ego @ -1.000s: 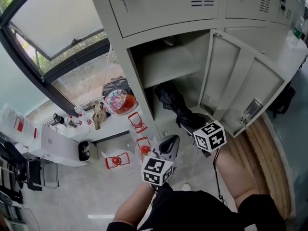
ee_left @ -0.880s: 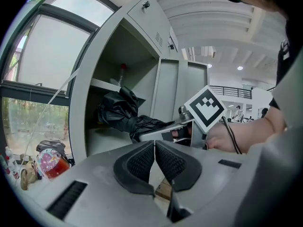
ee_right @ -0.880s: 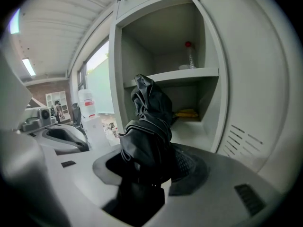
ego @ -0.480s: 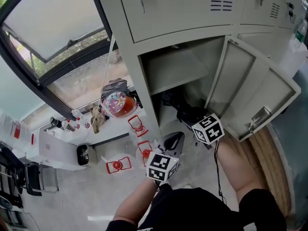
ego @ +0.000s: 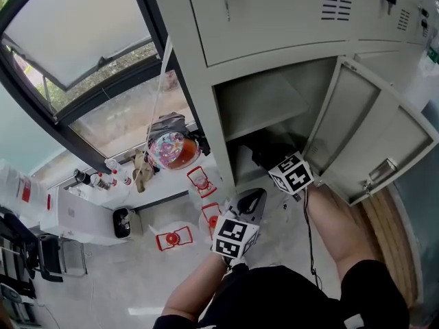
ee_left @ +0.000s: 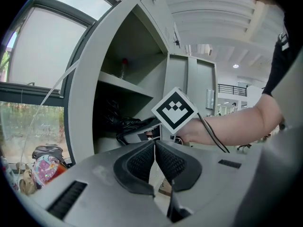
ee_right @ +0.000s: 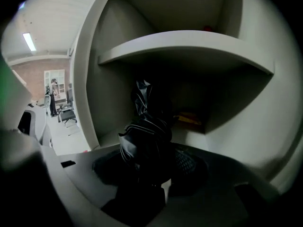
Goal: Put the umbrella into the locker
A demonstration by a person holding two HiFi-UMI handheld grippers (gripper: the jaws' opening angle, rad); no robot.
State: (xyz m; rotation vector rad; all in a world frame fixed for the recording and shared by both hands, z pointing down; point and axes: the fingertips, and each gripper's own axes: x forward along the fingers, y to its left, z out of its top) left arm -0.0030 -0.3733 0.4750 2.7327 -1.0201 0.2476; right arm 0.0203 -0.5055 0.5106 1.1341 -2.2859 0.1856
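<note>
Inside locker point(ego: 259, 100), R tongs point(ee_right: 154, 167) grip umbrella point(ee_right: 144, 136); L tongs point(ee_left: 155, 148) closed outside.

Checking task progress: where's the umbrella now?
The umbrella is held in the right gripper, inside the open locker, in the compartment just under the shelf; right of centre in the head view.

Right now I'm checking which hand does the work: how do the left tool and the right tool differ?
The left tool is shut and empty; the right tool is clamped on the black umbrella. The left tool sits outside the locker; the right tool reaches in under the shelf. Both point toward the locker.
</note>
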